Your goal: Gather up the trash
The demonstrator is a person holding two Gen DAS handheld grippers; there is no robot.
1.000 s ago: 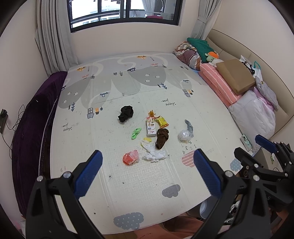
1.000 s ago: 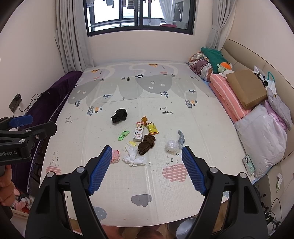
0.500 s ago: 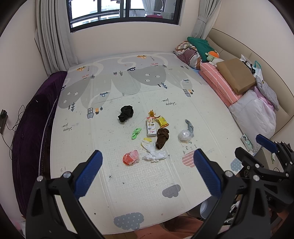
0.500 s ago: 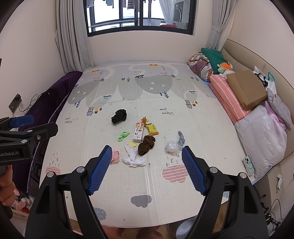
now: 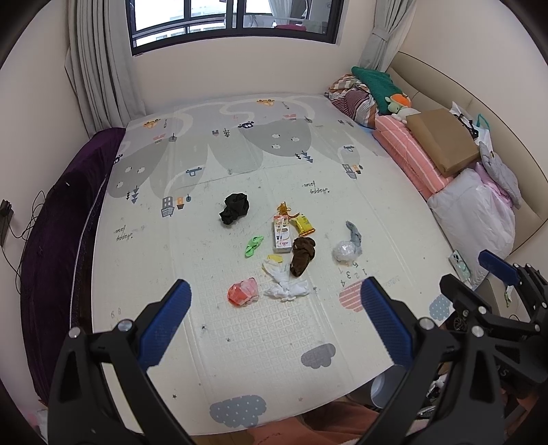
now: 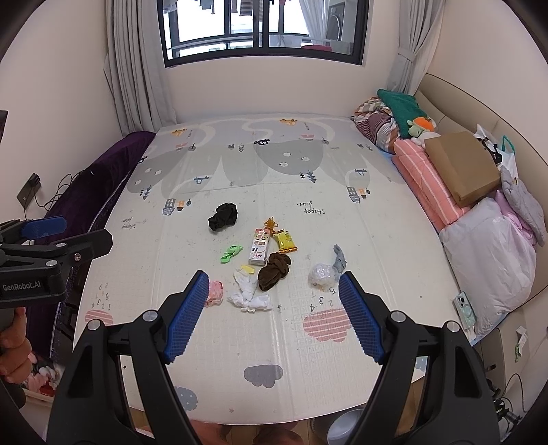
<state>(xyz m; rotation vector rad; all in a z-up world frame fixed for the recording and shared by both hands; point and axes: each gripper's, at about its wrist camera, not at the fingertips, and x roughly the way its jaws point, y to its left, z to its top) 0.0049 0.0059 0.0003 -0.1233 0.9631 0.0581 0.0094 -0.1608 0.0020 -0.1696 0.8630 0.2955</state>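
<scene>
A patterned play mat (image 5: 239, 164) is spread below a curtained window (image 6: 263, 30), with folded bedding (image 6: 428, 171) stacked along its right edge.

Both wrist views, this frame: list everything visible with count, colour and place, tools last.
play mat: 1, cream and grey with prints, covering the floor
black cloth wad: 1, mid-mat, farthest of the litter
green scrap: 1, left of the carton
small carton: 1, white and pink, centre of the litter
yellow wrapper: 1, right of the carton
brown cloth wad: 1, below the carton
white tissue: 1 clump, nearest
pink-red wrapper: 1, left of the tissue
clear plastic ball: 1, right side
grey scrap: 1, beside the plastic ball
phone: 1, pale green, mat's right edge
bedding pile: pink, green, white, along the right wall
left tool: open, empty
right tool: open, empty
</scene>
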